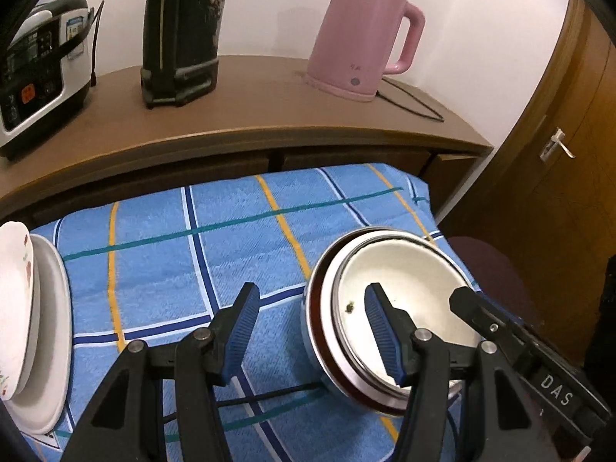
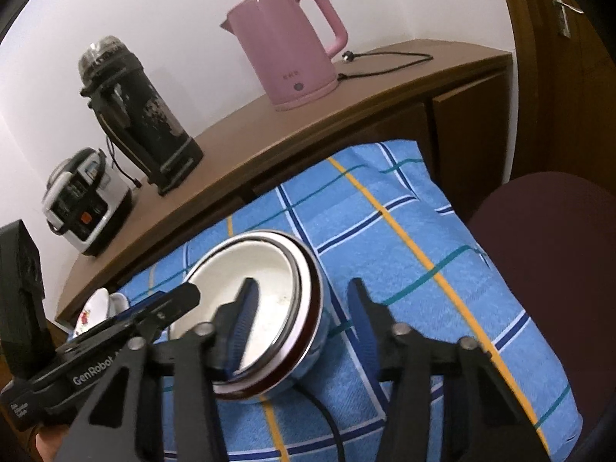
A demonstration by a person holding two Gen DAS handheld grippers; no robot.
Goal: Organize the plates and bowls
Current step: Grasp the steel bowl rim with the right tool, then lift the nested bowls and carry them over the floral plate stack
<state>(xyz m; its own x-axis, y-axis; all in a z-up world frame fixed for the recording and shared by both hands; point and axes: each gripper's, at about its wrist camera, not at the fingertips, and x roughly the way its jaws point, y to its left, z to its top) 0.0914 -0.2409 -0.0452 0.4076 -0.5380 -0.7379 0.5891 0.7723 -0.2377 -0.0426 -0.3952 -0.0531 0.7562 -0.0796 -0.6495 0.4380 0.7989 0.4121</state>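
While both wrist cameras look down over the blue checked cloth (image 1: 161, 254), I list what I have in view.

Item one, stacked bowls (image 1: 400, 269): a white-lined bowl nested in a dark red, steel-rimmed one, resting on the cloth toward its right side. A small dark speck sits on the white lining.

Item two, left gripper (image 1: 310, 312): jaws moderately wide, nothing pressed between them. Its right finger hangs over the bowl's white interior, its left finger over bare cloth, so the near-left rim lies between them. I cannot say for certain whether the right finger touches the lining.

Item three, right gripper (image 2: 304, 308): jaws narrower, straddling the right rim of the bowls (image 2: 254, 292), left finger inside over the white lining, right finger outside above the cloth (image 2: 442, 254). Its pads appear to stand clear of the rim. In the left view its tip (image 1: 462, 298) reaches in from the right edge.

Item four, plates (image 1: 23, 308): a floral plate resting on a plain white one, at the cloth's far left edge, well apart from the bowls.

Item five, wooden counter (image 1: 238, 107) behind the cloth, bearing a pink kettle (image 1: 362, 38), a tall dark flask (image 1: 184, 30) and a rice cooker (image 1: 38, 73).

Item six, dark maroon chair seat (image 2: 546, 254), beside the cloth on the right.
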